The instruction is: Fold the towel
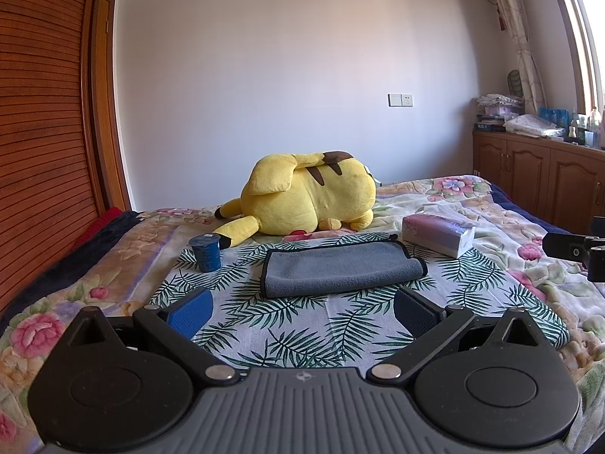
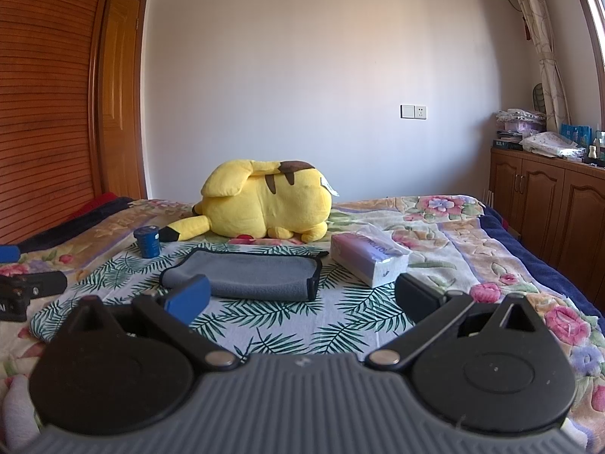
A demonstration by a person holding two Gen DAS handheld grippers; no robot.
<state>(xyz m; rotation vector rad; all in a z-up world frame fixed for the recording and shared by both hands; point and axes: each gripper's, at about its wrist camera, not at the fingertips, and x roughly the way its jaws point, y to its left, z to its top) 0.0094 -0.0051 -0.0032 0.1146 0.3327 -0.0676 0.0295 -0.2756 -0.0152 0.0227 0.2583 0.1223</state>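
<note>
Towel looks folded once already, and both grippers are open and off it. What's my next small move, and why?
Probably bring the right gripper forward to the towel's right short edge with the black trim, ready to pinch it. The towel lies as a long strip on the leaf-print cloth, so a crosswise fold seems left. The tissue box sits close beside that edge, so approach carefully.

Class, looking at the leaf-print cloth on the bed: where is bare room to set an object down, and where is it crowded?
Free: the leaf-print cloth between the grey towel and the viewer. Crowded: the far edge, with blue cup, yellow plush and tissue pack.
</note>
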